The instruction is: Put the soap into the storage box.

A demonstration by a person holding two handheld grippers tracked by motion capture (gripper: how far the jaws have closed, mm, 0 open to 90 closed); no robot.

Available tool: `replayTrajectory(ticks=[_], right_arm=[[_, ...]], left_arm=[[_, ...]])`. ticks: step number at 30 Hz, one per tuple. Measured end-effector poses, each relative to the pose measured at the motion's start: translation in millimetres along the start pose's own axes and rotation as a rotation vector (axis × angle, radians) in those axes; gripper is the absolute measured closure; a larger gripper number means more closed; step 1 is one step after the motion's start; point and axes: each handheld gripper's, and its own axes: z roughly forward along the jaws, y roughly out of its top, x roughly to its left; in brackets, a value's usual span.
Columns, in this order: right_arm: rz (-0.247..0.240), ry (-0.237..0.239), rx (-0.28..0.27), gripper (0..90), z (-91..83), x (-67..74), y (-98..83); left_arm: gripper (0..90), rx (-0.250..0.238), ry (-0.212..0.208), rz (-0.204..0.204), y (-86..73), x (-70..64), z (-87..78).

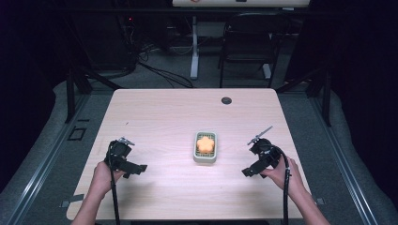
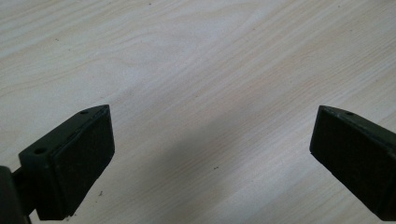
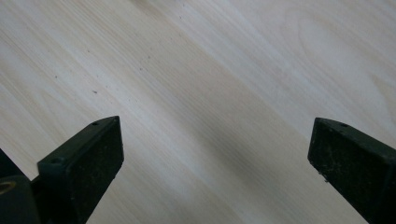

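Your left gripper [image 1: 123, 159] and right gripper [image 1: 259, 158] were both spread wide, holding nothing. That orange toy [image 1: 205, 143] in the tray [image 1: 205, 160] looked soft and light; pinch its sides.

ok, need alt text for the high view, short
A person's two hands each hold a black gripper over a pale wooden table, the left gripper and right gripper on either side of a small pale green tray that holds an orange flower-shaped piece. Dark floor, cables and a chair lie beyond the table.
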Motion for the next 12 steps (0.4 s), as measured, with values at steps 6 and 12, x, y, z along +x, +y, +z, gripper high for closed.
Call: replayTrajectory(ticks=[6,12], right_arm=[[0.043,0.008,0.005,3.2,7.0,-9.6,-18.1],[0.060,0.005,-0.003,5.1,11.1,-15.7,-20.2]], left_arm=[[0.0,0.005,-0.008,0.011,1.2,-1.7,0.9],[0.0,0.001,-0.006,0.006,1.2,-1.4,0.4]])
